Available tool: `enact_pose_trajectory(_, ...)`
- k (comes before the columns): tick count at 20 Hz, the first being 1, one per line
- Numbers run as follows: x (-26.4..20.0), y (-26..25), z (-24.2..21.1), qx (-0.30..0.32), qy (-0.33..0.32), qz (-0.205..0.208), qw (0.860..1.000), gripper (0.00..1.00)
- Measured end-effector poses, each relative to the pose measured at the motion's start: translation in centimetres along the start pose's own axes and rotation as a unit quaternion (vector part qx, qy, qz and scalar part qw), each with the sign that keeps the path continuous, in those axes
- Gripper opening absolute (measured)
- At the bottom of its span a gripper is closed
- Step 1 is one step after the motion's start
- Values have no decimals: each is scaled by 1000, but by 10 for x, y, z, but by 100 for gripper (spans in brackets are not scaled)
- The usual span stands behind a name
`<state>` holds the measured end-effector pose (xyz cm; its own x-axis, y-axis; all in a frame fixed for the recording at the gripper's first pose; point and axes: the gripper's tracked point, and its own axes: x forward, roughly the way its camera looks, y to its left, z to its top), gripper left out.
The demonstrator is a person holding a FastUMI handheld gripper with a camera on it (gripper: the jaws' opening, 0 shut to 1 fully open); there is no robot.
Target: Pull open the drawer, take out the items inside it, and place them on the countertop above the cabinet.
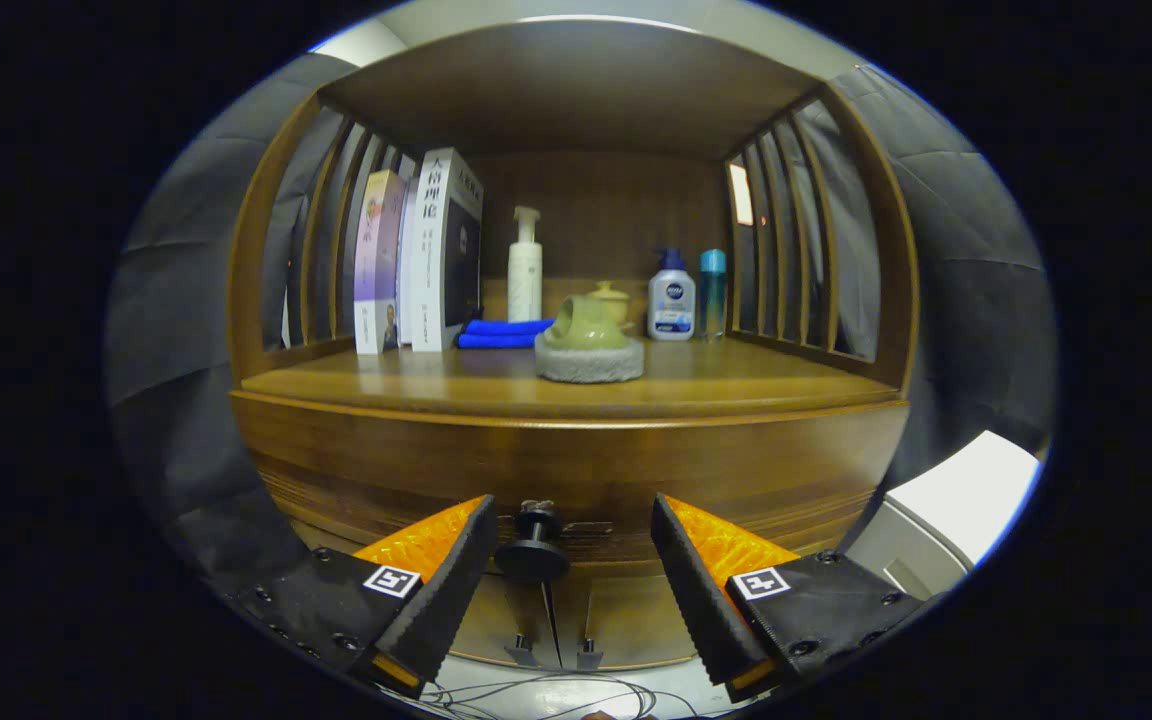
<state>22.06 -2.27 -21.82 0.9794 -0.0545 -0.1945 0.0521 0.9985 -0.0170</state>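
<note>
Early stage: dark-brown wooden drawer front (576,480) under the countertop appears closed, nothing taken out yet. Gripper (568,515) open, fingers spread wide, small black round drawer knob (533,545) between them, nearer the left finger, not touching either. Knob stem pointing straight out toward the camera; drawer front's long axis horizontal. Remaining: close on knob, pull, remove contents, place on glossy brown wooden countertop (736,385) beside grey-based green ornament (588,345)
</note>
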Motion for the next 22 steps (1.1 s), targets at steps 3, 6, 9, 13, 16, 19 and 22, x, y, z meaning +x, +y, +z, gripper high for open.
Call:
enact_pose_trajectory(3,-39,-9,35,7,-34,6,999,97)
enact_pose_trajectory(6,-82,-21,71,12,-71,8,997,97)
enact_pose_trajectory(9,-124,-32,97,30,-109,7,994,97)
enact_pose_trajectory(13,-161,-49,114,50,-136,0,989,95)
enact_pose_trajectory(16,-180,-59,118,52,-148,-11,988,95)
enact_pose_trajectory(19,-195,-65,121,56,-154,-13,986,95)
enact_pose_trajectory(22,-206,-71,121,57,-155,-21,986,96)
